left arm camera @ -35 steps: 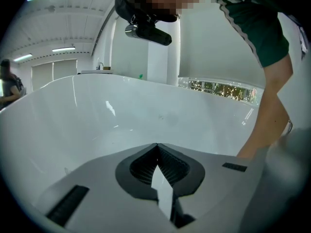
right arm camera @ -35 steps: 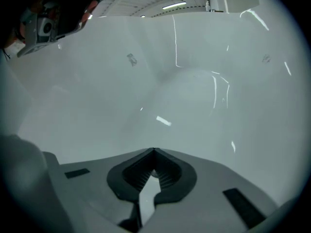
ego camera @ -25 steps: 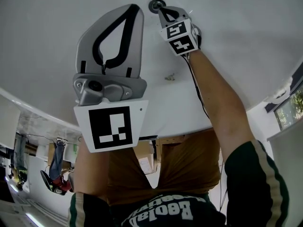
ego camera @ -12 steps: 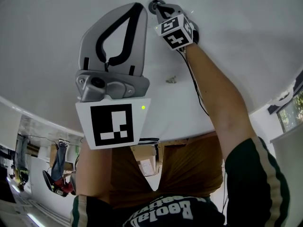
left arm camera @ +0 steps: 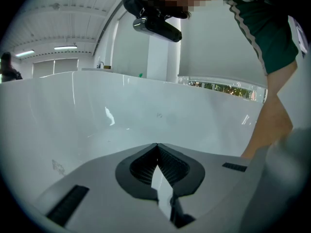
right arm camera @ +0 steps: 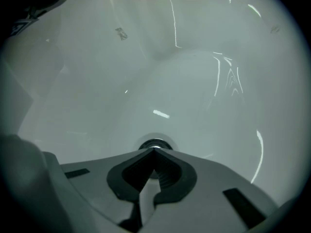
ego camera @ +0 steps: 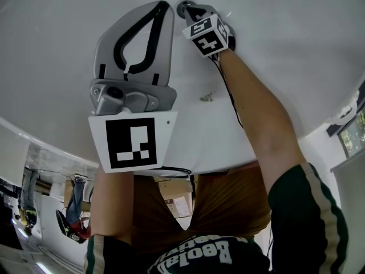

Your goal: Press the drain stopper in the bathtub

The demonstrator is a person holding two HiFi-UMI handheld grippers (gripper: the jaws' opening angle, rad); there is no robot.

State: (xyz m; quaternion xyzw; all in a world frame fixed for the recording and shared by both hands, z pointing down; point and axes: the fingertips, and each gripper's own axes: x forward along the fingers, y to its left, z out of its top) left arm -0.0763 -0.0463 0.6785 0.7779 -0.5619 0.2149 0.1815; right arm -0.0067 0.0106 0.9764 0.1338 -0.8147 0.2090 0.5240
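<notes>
The round metal drain stopper (ego camera: 185,7) sits in the white bathtub floor (ego camera: 285,50) at the top of the head view. My right gripper (ego camera: 192,10) reaches down to it, jaws shut, tips at the stopper's edge. In the right gripper view the stopper (right arm camera: 154,144) shows just past the closed tips of my right gripper (right arm camera: 154,151). My left gripper (ego camera: 165,7) hangs higher and closer to the camera, left of the right arm, jaws shut on nothing. The left gripper (left arm camera: 157,145) faces the tub's far wall (left arm camera: 97,120).
A small scrap or mark (ego camera: 206,97) lies on the tub floor beside the right forearm (ego camera: 251,113). The tub rim (ego camera: 51,147) curves across the lower left. Beyond it are room fittings and a cardboard box (ego camera: 178,205).
The right gripper has moved slightly up and left, closer onto the drain stopper. The left gripper has stayed nearly in place.
</notes>
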